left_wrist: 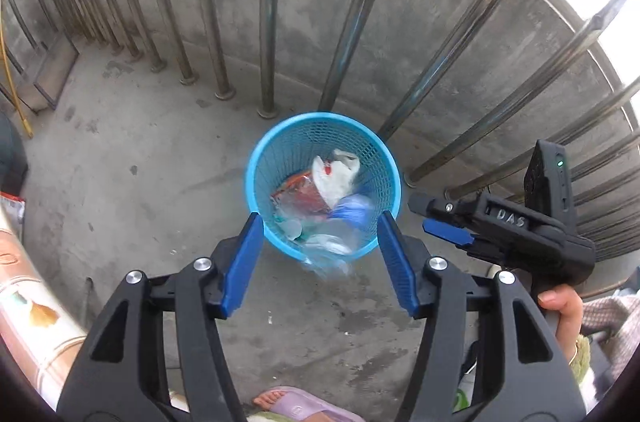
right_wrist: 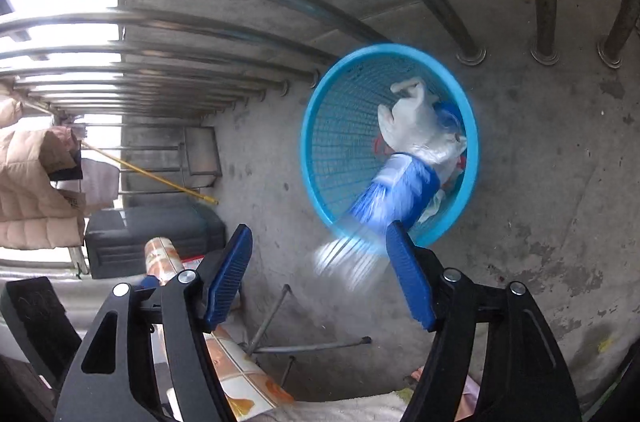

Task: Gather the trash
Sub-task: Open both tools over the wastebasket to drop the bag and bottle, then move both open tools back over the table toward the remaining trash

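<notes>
A blue mesh bin [left_wrist: 256, 166] stands on the concrete floor by the railing; it also shows in the right wrist view [right_wrist: 320, 126]. It holds a white bag [left_wrist: 334, 176], red wrapping and clear plastic. A clear bottle with a blue label [right_wrist: 396, 194] is blurred in mid-air, falling into the bin; in the left wrist view the bottle [left_wrist: 340, 234] blurs over the bin's near rim. My left gripper [left_wrist: 320, 262] is open and empty above the bin. My right gripper [right_wrist: 320, 278] is open and empty; in the left wrist view it [left_wrist: 424, 214] sits right of the bin.
Steel railing bars [left_wrist: 268, 6] and a low concrete wall stand behind the bin. A patterned roll [right_wrist: 236, 366] and a dark box [right_wrist: 152, 234] lie to the left. A sandalled foot [left_wrist: 288, 404] is near the bottom edge. A yellow pole [right_wrist: 152, 174] leans at the far left.
</notes>
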`<control>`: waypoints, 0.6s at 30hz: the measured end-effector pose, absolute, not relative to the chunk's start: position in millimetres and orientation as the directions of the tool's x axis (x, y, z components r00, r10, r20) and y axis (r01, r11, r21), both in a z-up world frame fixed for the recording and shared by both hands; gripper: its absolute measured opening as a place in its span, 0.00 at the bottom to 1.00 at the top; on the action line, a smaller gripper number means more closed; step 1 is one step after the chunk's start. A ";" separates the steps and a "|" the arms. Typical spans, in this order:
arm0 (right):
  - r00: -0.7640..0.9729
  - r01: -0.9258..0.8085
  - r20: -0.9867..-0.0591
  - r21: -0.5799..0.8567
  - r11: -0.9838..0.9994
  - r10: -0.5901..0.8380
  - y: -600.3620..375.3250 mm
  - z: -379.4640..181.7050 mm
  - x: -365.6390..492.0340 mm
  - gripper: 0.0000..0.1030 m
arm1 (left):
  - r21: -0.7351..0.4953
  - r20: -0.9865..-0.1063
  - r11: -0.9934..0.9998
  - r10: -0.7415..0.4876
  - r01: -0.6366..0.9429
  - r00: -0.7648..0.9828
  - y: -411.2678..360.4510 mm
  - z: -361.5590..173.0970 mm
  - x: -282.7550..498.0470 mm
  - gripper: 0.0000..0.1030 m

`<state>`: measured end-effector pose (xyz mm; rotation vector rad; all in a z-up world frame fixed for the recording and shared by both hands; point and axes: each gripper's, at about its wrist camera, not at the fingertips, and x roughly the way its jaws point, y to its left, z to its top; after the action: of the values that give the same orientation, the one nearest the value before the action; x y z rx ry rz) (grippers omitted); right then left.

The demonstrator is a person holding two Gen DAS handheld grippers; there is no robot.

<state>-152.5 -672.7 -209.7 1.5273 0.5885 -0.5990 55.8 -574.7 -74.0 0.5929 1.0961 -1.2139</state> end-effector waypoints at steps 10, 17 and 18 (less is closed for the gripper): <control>0.744 0.668 -0.668 0.744 0.013 -0.003 -626.1 -184.4 -167.4 0.66 | -0.172 -0.839 0.334 -0.543 0.927 0.040 -479.6 -10.8 61.0 0.64; 0.734 0.661 -0.679 0.718 0.218 0.015 -592.1 -124.7 -137.9 0.68 | -0.179 -0.776 0.403 -0.619 0.898 0.124 -387.6 25.6 62.2 0.70; 0.736 0.651 -0.676 0.715 0.253 0.016 -587.0 -115.4 -132.0 0.68 | -0.173 -0.765 0.422 -0.627 0.890 0.149 -371.7 29.2 63.0 0.71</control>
<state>-132.0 -587.0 -115.4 1.2559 0.6416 -0.4740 63.0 -371.7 29.2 0.3568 0.8858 -1.1237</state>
